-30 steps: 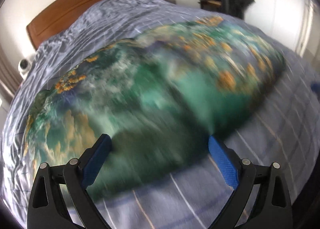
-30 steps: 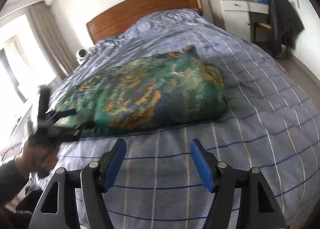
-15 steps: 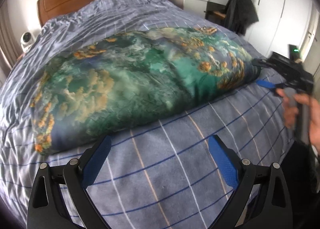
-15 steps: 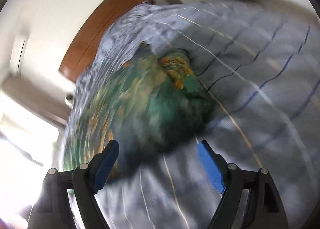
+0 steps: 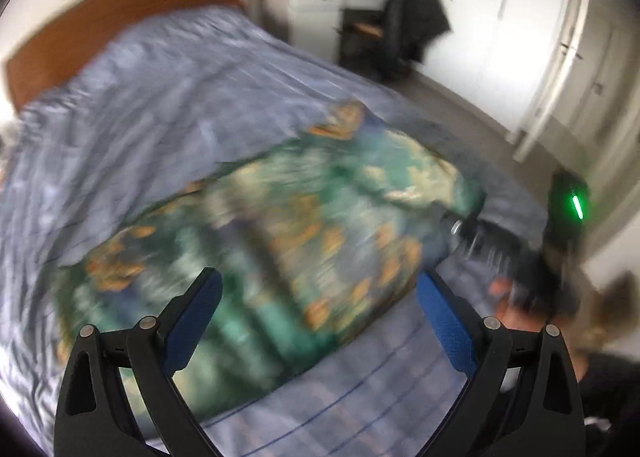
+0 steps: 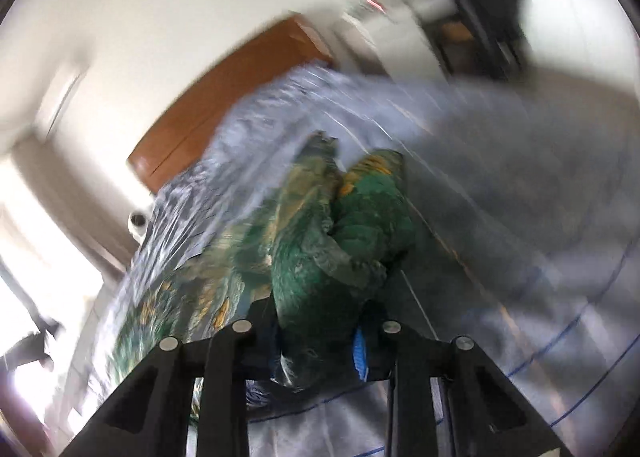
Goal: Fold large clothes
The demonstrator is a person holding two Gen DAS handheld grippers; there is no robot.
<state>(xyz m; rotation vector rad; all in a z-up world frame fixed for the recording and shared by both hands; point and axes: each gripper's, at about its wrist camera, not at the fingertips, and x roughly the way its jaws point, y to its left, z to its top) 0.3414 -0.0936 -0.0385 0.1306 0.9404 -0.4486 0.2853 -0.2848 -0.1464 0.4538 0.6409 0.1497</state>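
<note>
A large green, blue and orange patterned garment [image 5: 280, 241] lies across the blue checked bed cover [image 5: 160, 97]. My left gripper [image 5: 320, 321] is open and empty, hovering above the garment's near edge. My right gripper [image 6: 316, 345] is shut on the garment's right end [image 6: 320, 273], with the cloth bunched between its blue pads. In the left wrist view the right gripper [image 5: 460, 225] shows at the garment's right end, held by a hand. Both views are blurred by motion.
A wooden headboard [image 5: 120, 25] stands at the far end of the bed. A white dresser [image 5: 312, 17] and a desk with a dark jacket [image 5: 416, 25] stand beyond the bed. White wardrobe doors [image 5: 540, 57] line the right wall.
My right gripper moved in to the garment's right end and shut on it. My left gripper stayed open and swung right, nearer the garment.
</note>
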